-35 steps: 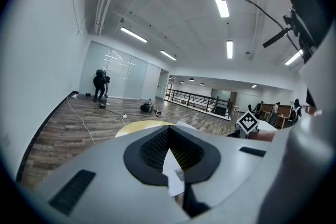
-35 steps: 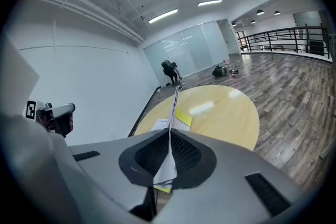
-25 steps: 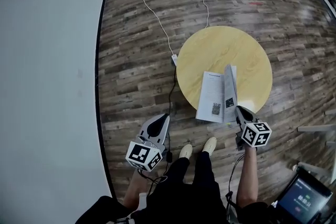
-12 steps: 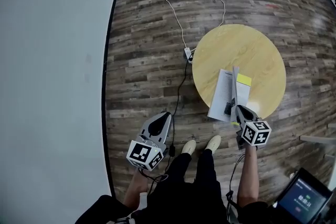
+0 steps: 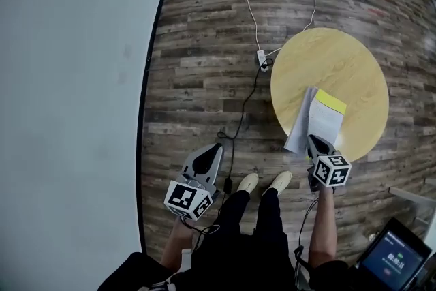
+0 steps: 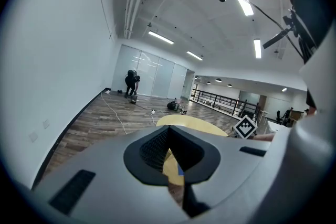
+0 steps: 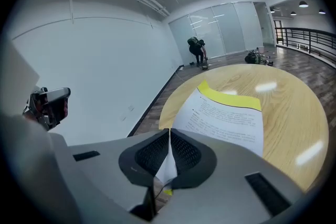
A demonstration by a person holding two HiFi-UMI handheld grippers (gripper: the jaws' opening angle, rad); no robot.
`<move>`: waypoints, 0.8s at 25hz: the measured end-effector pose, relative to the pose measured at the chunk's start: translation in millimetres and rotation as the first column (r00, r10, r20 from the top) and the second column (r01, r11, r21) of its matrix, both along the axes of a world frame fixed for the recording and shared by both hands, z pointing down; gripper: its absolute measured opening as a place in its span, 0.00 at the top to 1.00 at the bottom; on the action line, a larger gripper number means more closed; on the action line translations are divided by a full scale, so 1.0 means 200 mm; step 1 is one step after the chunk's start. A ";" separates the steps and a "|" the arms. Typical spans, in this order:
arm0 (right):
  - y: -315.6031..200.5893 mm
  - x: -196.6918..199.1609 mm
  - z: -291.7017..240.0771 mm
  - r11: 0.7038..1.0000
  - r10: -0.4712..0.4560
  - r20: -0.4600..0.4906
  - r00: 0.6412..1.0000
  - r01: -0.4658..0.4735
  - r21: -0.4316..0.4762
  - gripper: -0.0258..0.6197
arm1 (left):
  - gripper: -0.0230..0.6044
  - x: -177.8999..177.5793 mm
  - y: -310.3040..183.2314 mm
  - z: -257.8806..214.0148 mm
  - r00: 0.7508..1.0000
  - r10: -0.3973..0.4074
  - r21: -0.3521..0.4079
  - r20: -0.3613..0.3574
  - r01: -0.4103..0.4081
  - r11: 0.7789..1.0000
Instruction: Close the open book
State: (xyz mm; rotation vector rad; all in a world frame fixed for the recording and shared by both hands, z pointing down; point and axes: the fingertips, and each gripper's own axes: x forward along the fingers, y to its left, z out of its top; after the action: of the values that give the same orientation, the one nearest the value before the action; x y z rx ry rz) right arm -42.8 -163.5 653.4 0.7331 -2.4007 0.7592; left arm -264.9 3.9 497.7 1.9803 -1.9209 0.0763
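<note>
A thin book (image 5: 320,120) lies at the near edge of the round yellow table (image 5: 354,65). Its upper leaf is white with print and has a yellow band (image 5: 330,103) at the far end. My right gripper (image 5: 315,141) is shut on the near edge of that leaf. In the right gripper view the white paper (image 7: 226,115) runs out from between the pads of the right gripper (image 7: 169,131). My left gripper (image 5: 214,148) hangs over the wooden floor, well left of the table. Its jaws meet with nothing between them, as the left gripper (image 6: 168,129) view shows.
A white cable with a power strip (image 5: 262,58) crosses the floor just left of the table. A white wall (image 5: 68,78) fills the left side. The person's shoes (image 5: 248,182) stand near the table's edge. A screen (image 5: 395,252) sits at the bottom right.
The leaf held by the right gripper has gone from standing upright to leaning over to the right, showing its yellow band. The table has shifted right in the head view.
</note>
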 end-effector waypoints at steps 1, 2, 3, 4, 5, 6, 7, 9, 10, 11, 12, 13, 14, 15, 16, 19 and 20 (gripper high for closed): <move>0.01 -0.02 0.02 1.000 -0.008 -0.005 1.000 0.008 -0.003 0.94 | 0.97 -0.01 0.02 0.01 1.000 -0.009 -0.004 -0.003 0.009 1.000; 0.01 -0.03 0.03 1.000 -0.016 -0.010 1.000 0.016 -0.006 0.94 | 0.97 -0.03 0.03 0.03 1.000 -0.017 -0.007 -0.006 0.017 1.000; 0.02 -0.05 0.05 1.000 -0.022 -0.015 1.000 0.022 -0.009 0.94 | 0.97 -0.04 0.04 0.04 1.000 -0.025 -0.009 -0.008 0.025 1.000; 0.03 -0.06 0.06 1.000 -0.027 -0.020 0.999 0.027 -0.011 0.94 | 0.97 -0.05 0.05 0.05 0.999 -0.033 -0.011 -0.010 0.033 0.999; 0.03 -0.07 0.07 0.999 -0.030 -0.025 0.999 0.030 -0.013 0.94 | 0.97 -0.07 0.06 0.05 0.999 -0.041 -0.012 -0.012 0.040 0.999; 0.03 -0.08 0.09 0.999 -0.032 -0.030 0.999 0.032 -0.016 0.94 | 0.97 -0.08 0.08 0.06 0.999 -0.048 -0.013 -0.015 0.047 0.999; 0.04 -0.09 0.10 0.999 -0.034 -0.035 0.999 0.033 -0.019 0.94 | 0.97 -0.09 0.09 0.07 0.998 -0.053 -0.013 -0.017 0.052 0.999; 0.04 -0.10 0.13 0.999 -0.039 -0.044 0.998 0.038 -0.025 0.94 | 0.97 -0.11 0.11 0.09 0.998 -0.061 -0.017 -0.021 0.060 0.998; 0.04 -0.11 0.14 0.999 -0.043 -0.049 0.998 0.042 -0.029 0.93 | 0.97 -0.11 0.12 0.10 0.998 -0.064 -0.020 -0.023 0.063 0.998; 0.05 -0.12 0.16 0.998 -0.046 -0.053 0.998 0.045 -0.032 0.94 | 0.97 -0.12 0.12 0.12 0.997 -0.066 -0.024 -0.025 0.066 0.998; 0.05 -0.12 0.17 0.998 -0.049 -0.057 0.997 0.047 -0.036 0.93 | 0.97 -0.12 0.13 0.13 0.997 -0.068 -0.028 -0.028 0.067 0.997; 0.05 -0.13 0.19 0.998 -0.051 -0.060 0.997 0.048 -0.039 0.93 | 0.97 -0.12 0.13 0.14 0.997 -0.070 -0.032 -0.031 0.069 0.997; 0.05 -0.14 0.20 0.998 -0.051 -0.063 0.997 0.048 -0.042 0.94 | 0.97 -0.12 0.14 0.15 0.997 -0.072 -0.035 -0.034 0.070 0.997; 0.05 -0.14 0.22 0.998 -0.050 -0.064 0.997 0.047 -0.044 0.93 | 0.97 -0.12 0.14 0.16 0.997 -0.073 -0.038 -0.037 0.072 0.997; 0.06 -0.14 0.23 0.998 -0.048 -0.064 0.997 0.045 -0.047 0.93 | 0.97 -0.12 0.15 0.17 0.996 -0.074 -0.040 -0.039 0.072 0.997; 0.06 -0.15 0.25 0.998 -0.042 -0.056 0.998 0.039 -0.054 0.93 | 0.97 -0.11 0.16 0.20 0.997 -0.071 -0.046 -0.042 0.069 0.997; 0.06 -0.15 0.26 0.998 -0.041 -0.055 0.998 0.038 -0.055 0.93 | 0.97 -0.11 0.16 0.21 0.997 -0.069 -0.049 -0.044 0.067 0.997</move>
State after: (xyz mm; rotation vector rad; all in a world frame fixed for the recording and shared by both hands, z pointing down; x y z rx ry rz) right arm -73.3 -150.9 705.3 0.6738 -2.3284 0.7745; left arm -287.7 35.7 539.7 1.8682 -1.9378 0.0584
